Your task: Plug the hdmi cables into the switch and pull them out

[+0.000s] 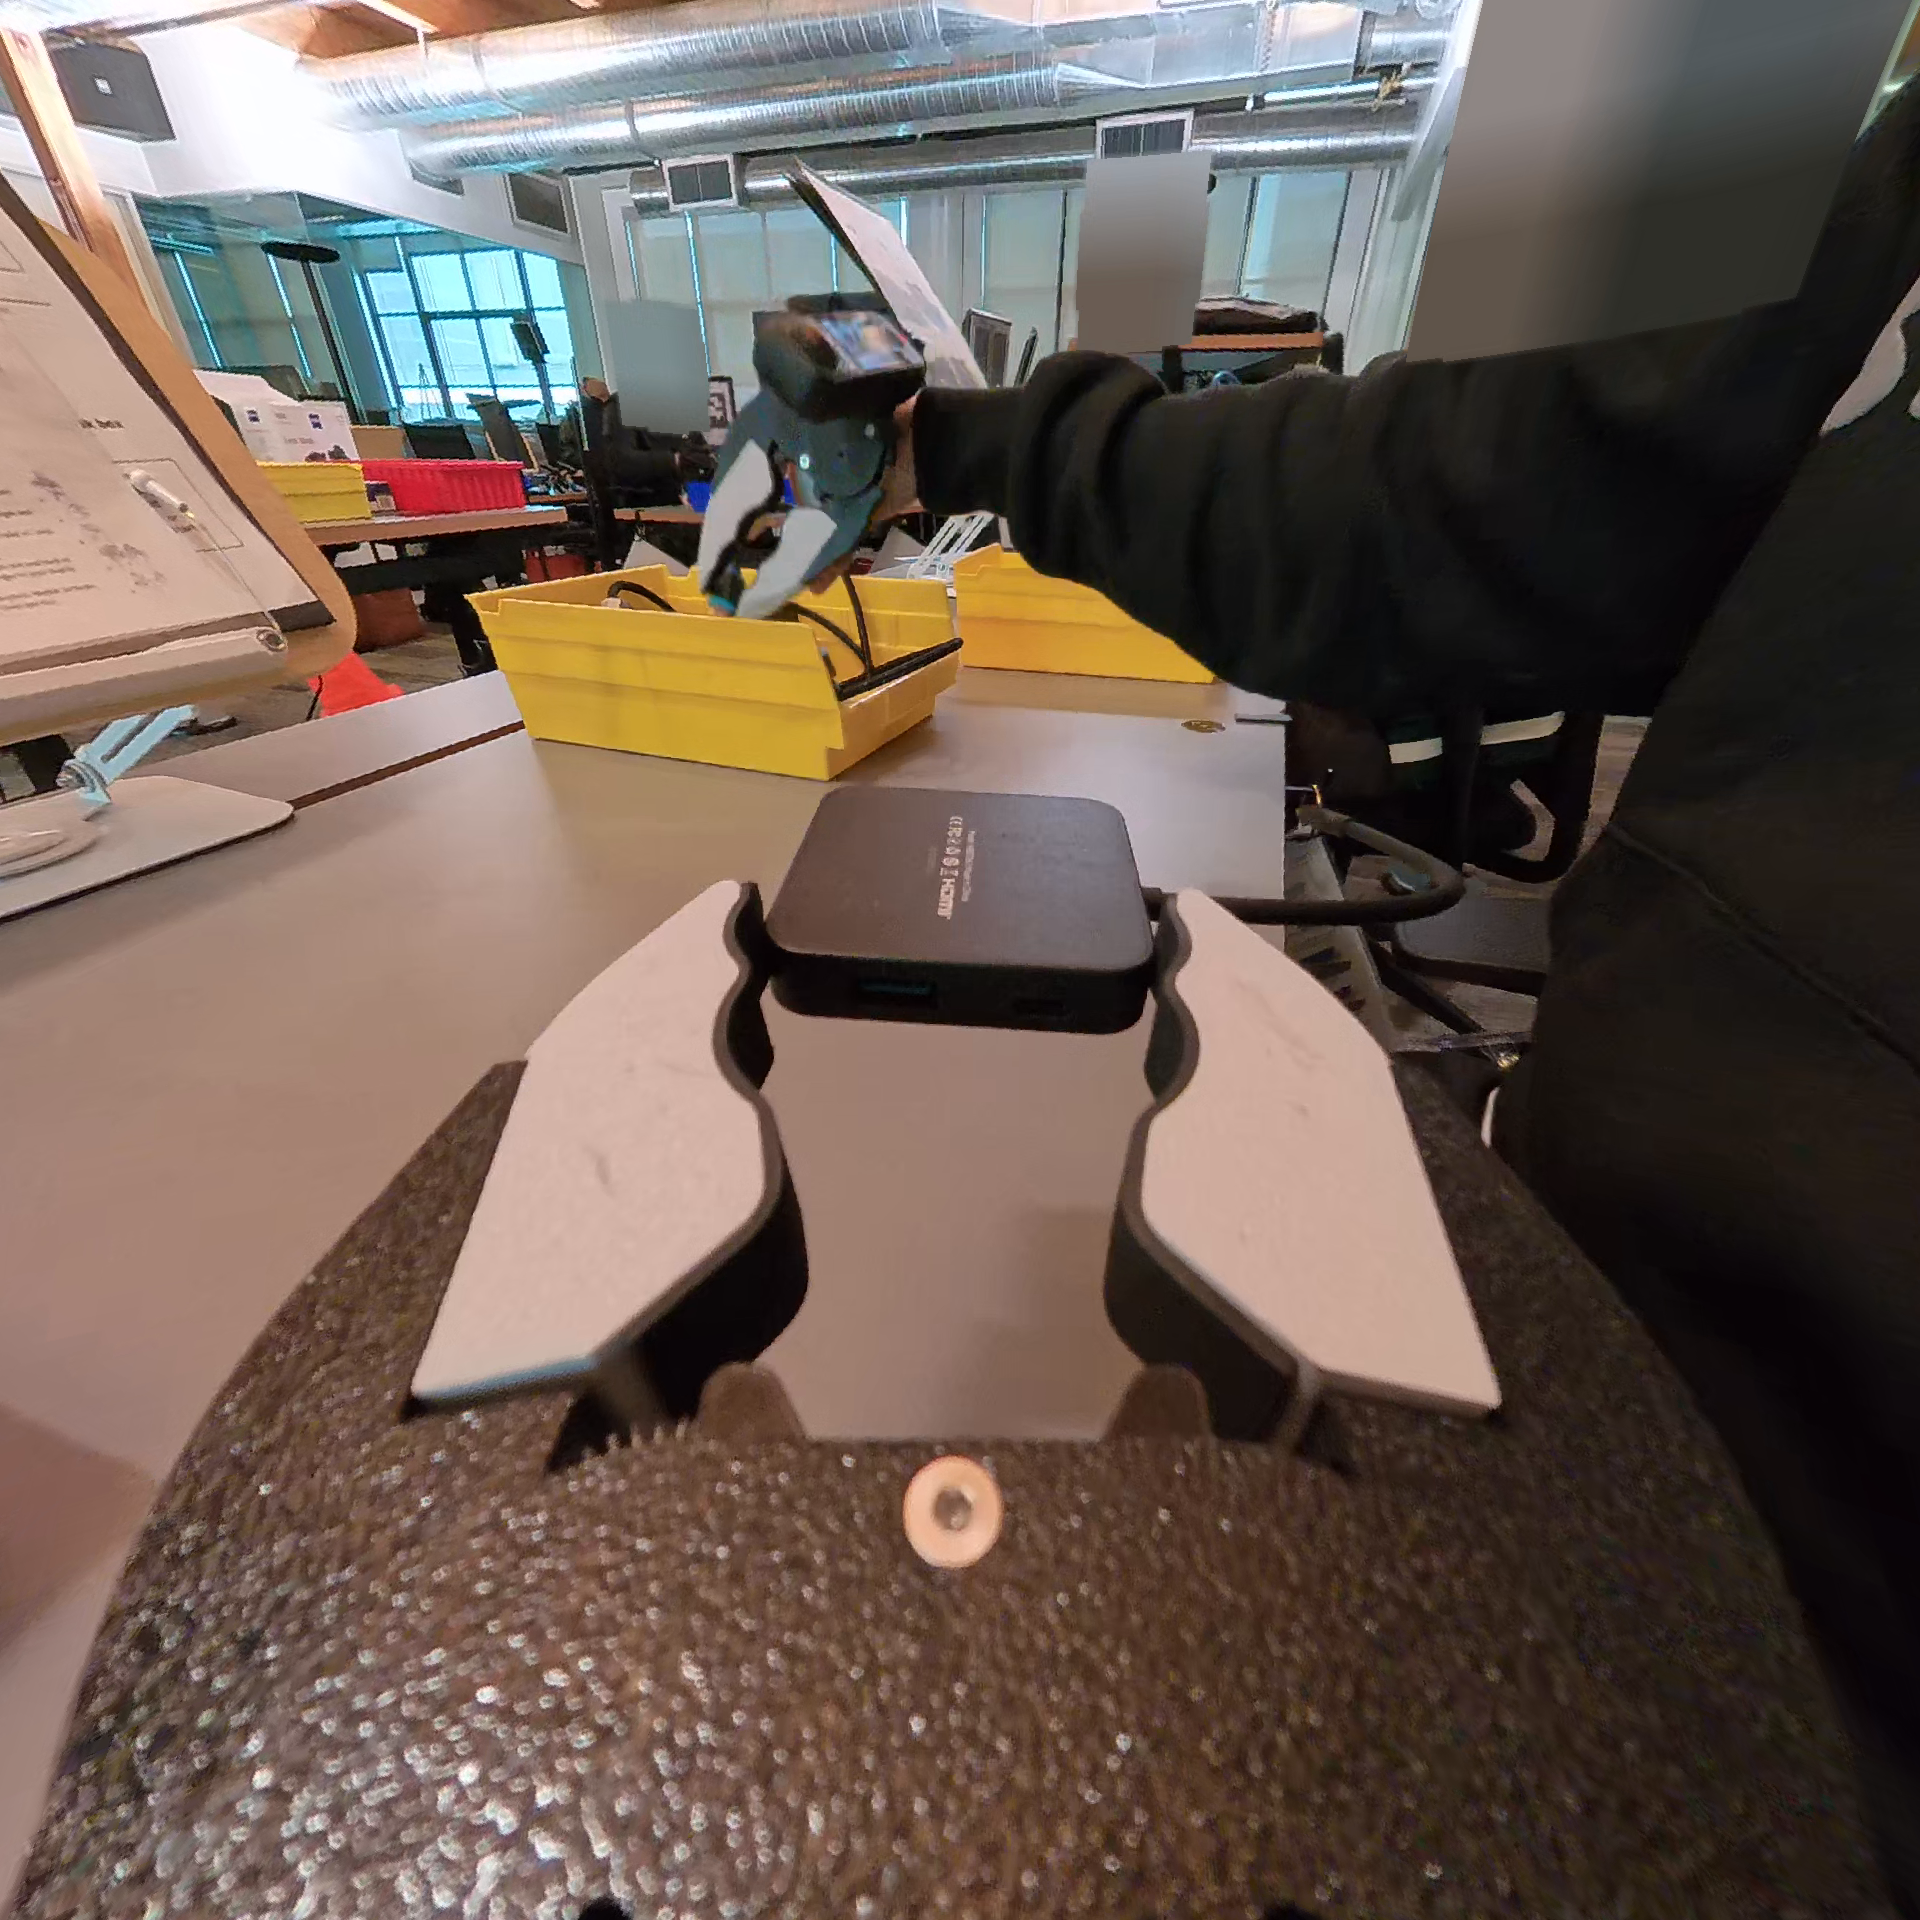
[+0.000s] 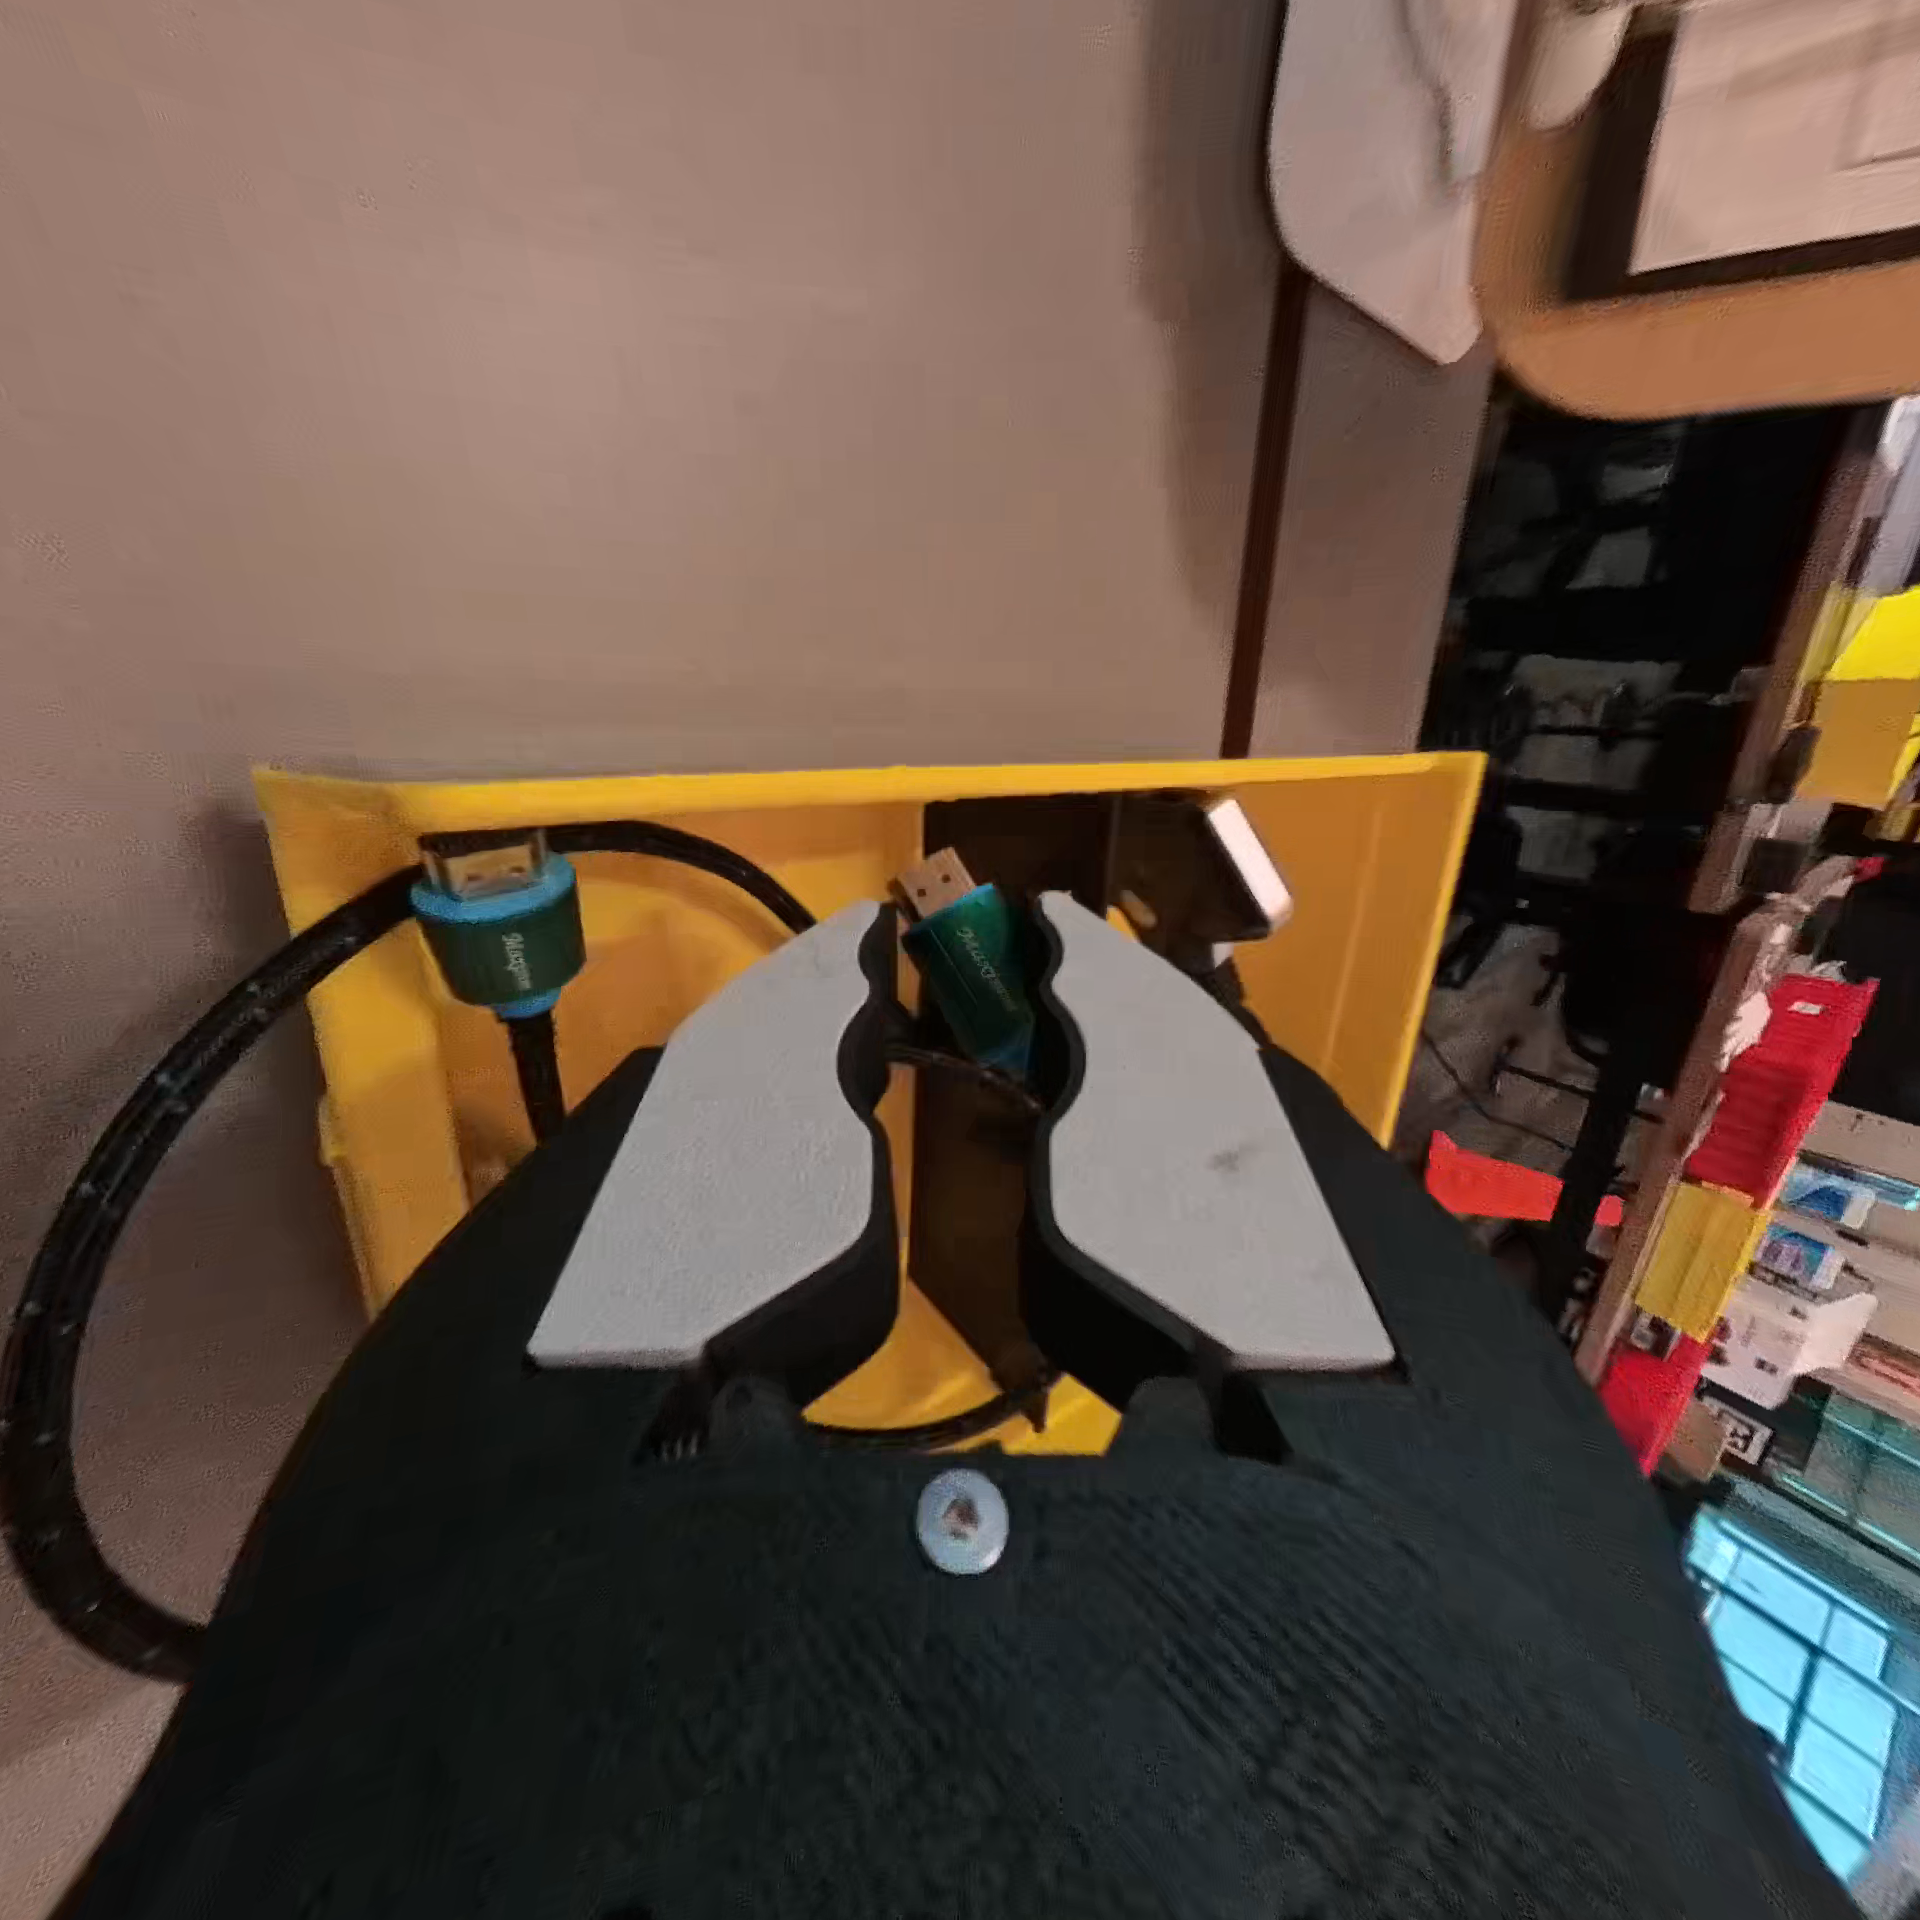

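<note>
A black HDMI switch [image 1: 966, 862] lies flat on the grey table [image 1: 416, 935]. My left gripper [image 1: 956, 920] holds it, one fingertip against each side. The switch's own black cable [image 1: 1351, 906] runs off the table's right edge. My right gripper [image 2: 961, 914] is down in a yellow bin [image 2: 1351, 935] and is shut on a teal HDMI plug [image 2: 977, 977], gold tip pointing up. A second teal plug [image 2: 499, 935] with a black braided cable [image 2: 94, 1299] sits in the bin's left corner. In the left wrist view the right gripper [image 1: 743, 592] hangs over that bin [image 1: 665, 675].
A silver-ended connector [image 2: 1242, 862] lies in the bin's right corner. A second yellow bin [image 1: 1070, 623] stands behind on the right. A document stand [image 1: 135, 520] is at the left. A black sleeve [image 1: 1351, 520] reaches across from the right. The table ends at the right [image 1: 1283, 831].
</note>
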Motion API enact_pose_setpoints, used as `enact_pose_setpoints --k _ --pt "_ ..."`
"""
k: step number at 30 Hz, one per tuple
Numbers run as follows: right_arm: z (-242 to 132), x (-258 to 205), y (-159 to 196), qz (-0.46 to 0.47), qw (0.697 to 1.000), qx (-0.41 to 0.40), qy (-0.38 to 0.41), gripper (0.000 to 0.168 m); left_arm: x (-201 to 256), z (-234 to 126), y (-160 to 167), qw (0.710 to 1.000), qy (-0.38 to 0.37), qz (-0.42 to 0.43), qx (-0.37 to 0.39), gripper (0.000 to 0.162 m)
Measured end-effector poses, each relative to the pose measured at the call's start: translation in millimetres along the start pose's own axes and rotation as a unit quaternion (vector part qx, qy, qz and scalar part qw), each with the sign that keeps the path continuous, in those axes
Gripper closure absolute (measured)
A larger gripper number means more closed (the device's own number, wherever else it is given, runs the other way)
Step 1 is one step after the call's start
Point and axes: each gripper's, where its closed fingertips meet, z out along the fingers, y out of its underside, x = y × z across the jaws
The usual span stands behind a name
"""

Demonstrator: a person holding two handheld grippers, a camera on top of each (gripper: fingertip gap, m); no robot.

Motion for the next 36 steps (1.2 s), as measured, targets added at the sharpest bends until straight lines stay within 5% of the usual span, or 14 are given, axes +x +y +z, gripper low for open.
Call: enact_pose_setpoints --k 6,9,11,13,17,21,23,25,27,28,29,33,36 --pt "17 -24 16 0.088 0.994 -0.047 -0.049 0.123 0 -9 -1 1.000 -0.006 -0.006 0.007 0.091" --pt "-11 -12 9 0.123 0.992 -0.017 -0.028 0.117 -1 -9 -3 1.000 -0.009 -0.002 0.011 0.091" --pt "-40 9 3 0.244 0.970 0.014 0.017 0.098 -2 -8 -4 1.000 -0.012 0.003 0.015 0.091" --pt "-66 11 -32 0.406 0.907 0.107 -0.013 0.073 -3 -5 -7 1.000 -0.015 0.013 0.019 0.091" --pt "-123 -42 -168 0.519 0.724 0.366 -0.270 0.095 -6 14 -17 0.999 -0.012 0.043 0.029 0.091" --pt "-132 -129 -254 0.501 0.638 0.349 -0.469 0.096 -6 51 -30 0.996 0.006 0.083 0.035 0.091" --pt "-146 -149 -291 0.503 0.562 0.362 -0.548 0.096 -2 69 -33 0.992 0.011 0.117 0.032 0.091" --pt "-156 -166 -316 0.486 0.517 0.365 -0.603 0.116 3 82 -33 0.989 0.016 0.142 0.026 0.092" --pt "-152 -187 -330 0.458 0.539 0.345 -0.617 0.116 5 90 -32 0.986 0.009 0.164 0.021 0.092" --pt "-146 -192 -334 0.448 0.559 0.341 -0.609 0.125 5 92 -31 0.984 -0.001 0.178 0.017 0.091" --pt "-145 -193 -337 0.434 0.565 0.354 -0.606 0.151 2 93 -28 0.981 -0.018 0.194 0.007 0.092" --pt "-126 -190 -333 0.437 0.593 0.331 -0.589 0.153 -12 93 -16 0.973 -0.083 0.214 -0.025 0.092" --pt "-110 -167 -310 0.439 0.659 0.316 -0.522 0.153 -18 90 -11 0.981 -0.101 0.168 -0.010 0.081"
